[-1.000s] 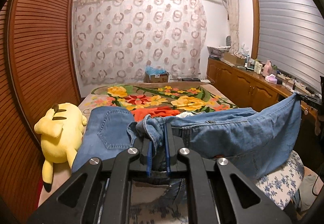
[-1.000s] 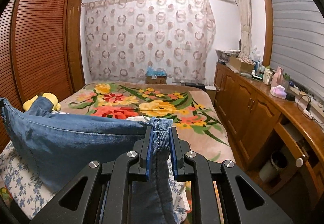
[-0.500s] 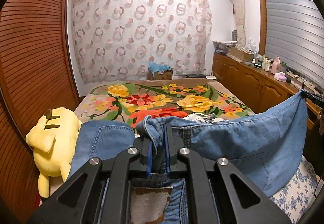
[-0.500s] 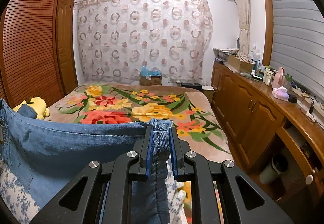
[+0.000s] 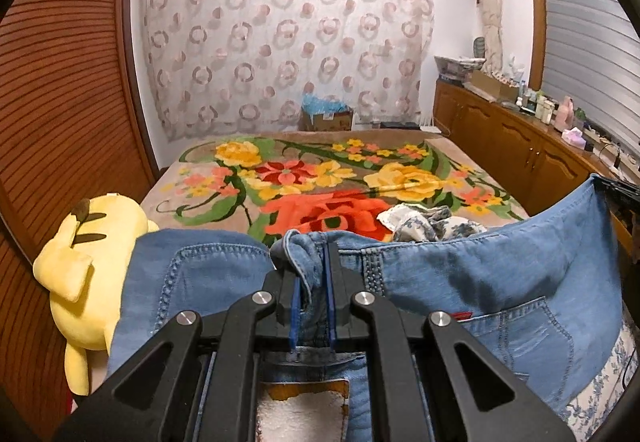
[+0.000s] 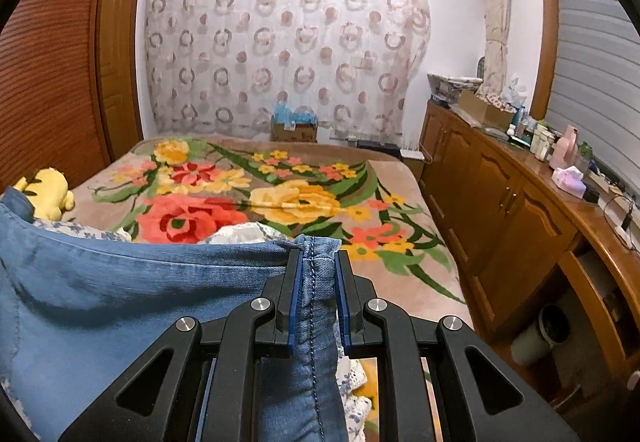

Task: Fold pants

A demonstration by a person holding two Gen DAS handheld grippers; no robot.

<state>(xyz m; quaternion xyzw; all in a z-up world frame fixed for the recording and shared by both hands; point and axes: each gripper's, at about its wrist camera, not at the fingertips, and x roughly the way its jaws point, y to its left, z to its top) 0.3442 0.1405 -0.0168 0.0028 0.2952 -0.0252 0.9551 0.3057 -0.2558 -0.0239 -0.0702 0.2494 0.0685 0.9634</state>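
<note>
since the earlier frames both tongs have dropped lower and nearer the bed (image 5: 192,178), so more of the floral blanket (image 6: 304,198) shows past the jeans (image 5: 480,282). the left tongs (image 5: 312,278) are clamped on a bunched bit of the waistband and the right tongs (image 6: 316,274) on a stitched seam edge, with the jeans stretched between them above the near end of the bed. a yellow plush (image 5: 80,266) lies just left of the denim, and a crumpled floral cloth (image 5: 424,222) lies behind it.
</note>
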